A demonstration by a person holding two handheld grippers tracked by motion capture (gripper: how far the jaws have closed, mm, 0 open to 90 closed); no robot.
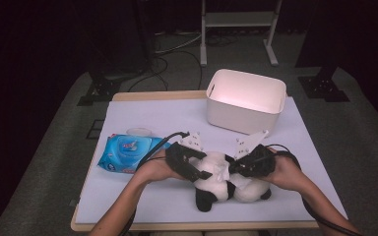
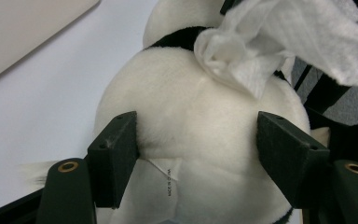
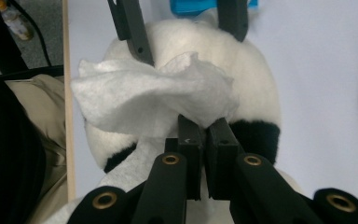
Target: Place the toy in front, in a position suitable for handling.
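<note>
Tool right is pinching my wipe | tool left is straddling panda, pads apart | panda is lying on bench | wiping is starting.

Black-and-white plush panda, white wipe, blue wipes packet

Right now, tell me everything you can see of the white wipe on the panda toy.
The white wipe is a thin, fibrous sheet, crumpled and folded. The right gripper pinches one edge with its fingers shut, so the rest fans out above the back of the panda toy. Its lower folds seem to rest on the white plush. The left gripper straddles the toy's body just beside the wipe, without visibly touching it.
</note>
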